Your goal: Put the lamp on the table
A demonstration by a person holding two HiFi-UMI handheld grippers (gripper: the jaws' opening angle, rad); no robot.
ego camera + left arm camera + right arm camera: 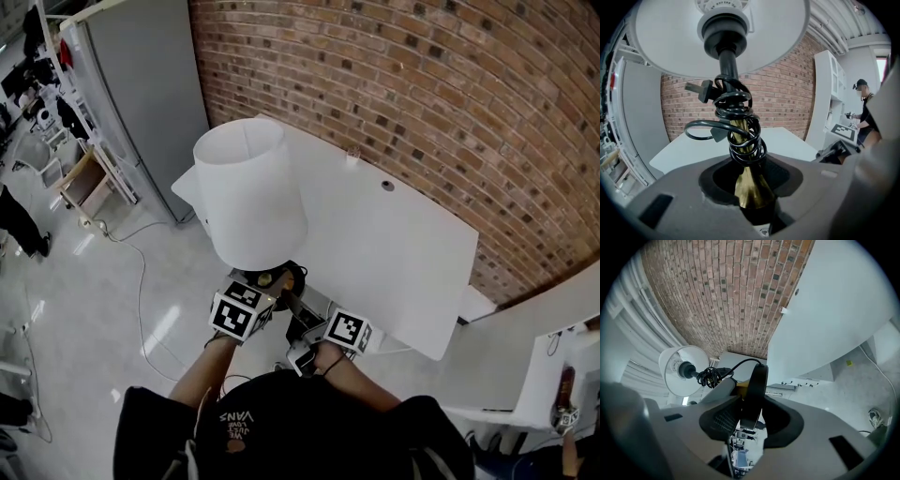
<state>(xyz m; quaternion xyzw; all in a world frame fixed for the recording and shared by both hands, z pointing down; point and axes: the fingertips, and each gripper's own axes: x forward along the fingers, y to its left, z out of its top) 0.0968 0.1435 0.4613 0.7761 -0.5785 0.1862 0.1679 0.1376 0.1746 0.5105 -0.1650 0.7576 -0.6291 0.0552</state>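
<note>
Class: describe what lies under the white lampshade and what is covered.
Black socket, brass stem wound with black cord, clamped in the left gripper. From above, the lampshade hides socket and cord.

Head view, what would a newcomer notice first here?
The big white drum-shaded lamp, held up at the edge of the white rectangular table by the red brick wall. The left hand-held gripper clamps its brass stem, wound with black cord; the right hand-held gripper grips its black round base.
</note>
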